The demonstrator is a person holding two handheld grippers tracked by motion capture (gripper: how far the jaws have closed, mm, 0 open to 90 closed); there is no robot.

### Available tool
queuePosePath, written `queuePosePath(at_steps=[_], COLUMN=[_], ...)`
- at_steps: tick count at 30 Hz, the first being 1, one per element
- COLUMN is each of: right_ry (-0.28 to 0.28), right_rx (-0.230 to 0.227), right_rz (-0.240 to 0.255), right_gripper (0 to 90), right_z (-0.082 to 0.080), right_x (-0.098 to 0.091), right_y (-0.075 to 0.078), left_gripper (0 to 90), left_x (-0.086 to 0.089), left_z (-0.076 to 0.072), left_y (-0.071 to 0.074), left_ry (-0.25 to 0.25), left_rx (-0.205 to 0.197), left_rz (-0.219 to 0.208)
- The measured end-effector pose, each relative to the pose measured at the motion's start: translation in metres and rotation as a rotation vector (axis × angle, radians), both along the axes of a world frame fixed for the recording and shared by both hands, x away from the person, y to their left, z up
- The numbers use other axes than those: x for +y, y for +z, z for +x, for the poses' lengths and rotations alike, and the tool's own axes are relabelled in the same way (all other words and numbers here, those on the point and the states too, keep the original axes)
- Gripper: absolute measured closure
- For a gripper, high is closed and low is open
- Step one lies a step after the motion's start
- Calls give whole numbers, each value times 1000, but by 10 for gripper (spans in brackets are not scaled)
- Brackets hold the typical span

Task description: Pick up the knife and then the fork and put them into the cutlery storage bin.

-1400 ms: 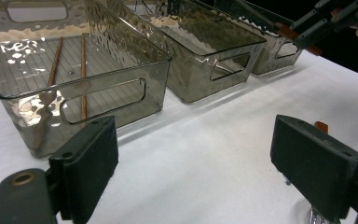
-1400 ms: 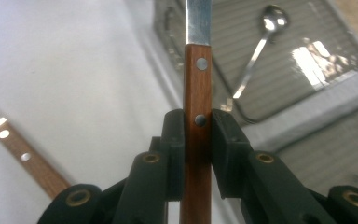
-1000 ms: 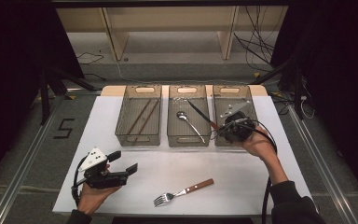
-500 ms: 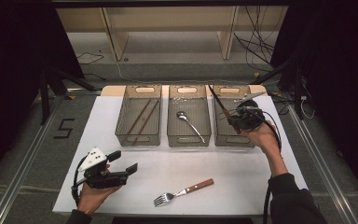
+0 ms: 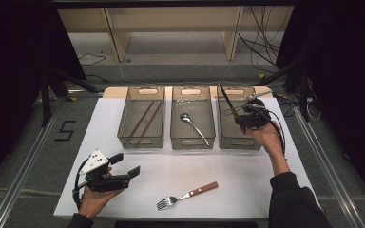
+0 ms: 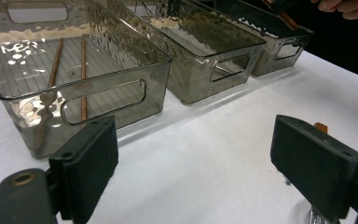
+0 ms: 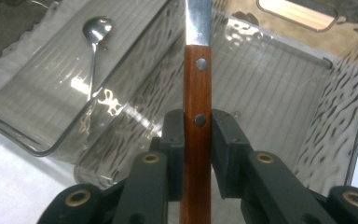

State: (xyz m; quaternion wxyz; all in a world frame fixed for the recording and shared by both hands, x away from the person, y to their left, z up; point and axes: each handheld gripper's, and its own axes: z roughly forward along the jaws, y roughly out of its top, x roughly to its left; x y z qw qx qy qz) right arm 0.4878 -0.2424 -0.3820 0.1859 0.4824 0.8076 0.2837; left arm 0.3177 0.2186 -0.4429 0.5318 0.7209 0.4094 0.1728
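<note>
Knife [image 7: 197, 93] clamped in jaws, blade over right bin [image 5: 228, 135] rim.

we see knife [image 7: 197, 93] w/ red-brown wood handle, 2 silver rivets, steel blade | right gripper [image 7: 198, 135] black, brass-tone pins | bins [image 5: 140, 124] smoky-grey clear, ribbed floor lines | spoon [image 5: 194, 126] shiny silver | chopsticks [image 5: 145, 118] brown | fork [image 5: 186, 195] silver, brown handle | table [image 5: 247, 180] white | left gripper [image 5: 126, 165] black, grey plate

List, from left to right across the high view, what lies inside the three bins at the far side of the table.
Chopsticks in the left bin → spoon in the middle bin → knife, clamped in the right gripper, over the right bin.
</note>
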Motion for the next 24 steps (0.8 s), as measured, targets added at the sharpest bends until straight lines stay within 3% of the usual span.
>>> queuePosePath(at_steps=[24], right_ry=[-81], right_rx=[76], right_rz=[-48], right_gripper=[759], right_z=[11], right_x=[2], right_y=[-21], left_gripper=[146], left_x=[-1], left_z=[0], left_y=[0], left_ry=[-2], left_rx=[-1], left_rz=[4])
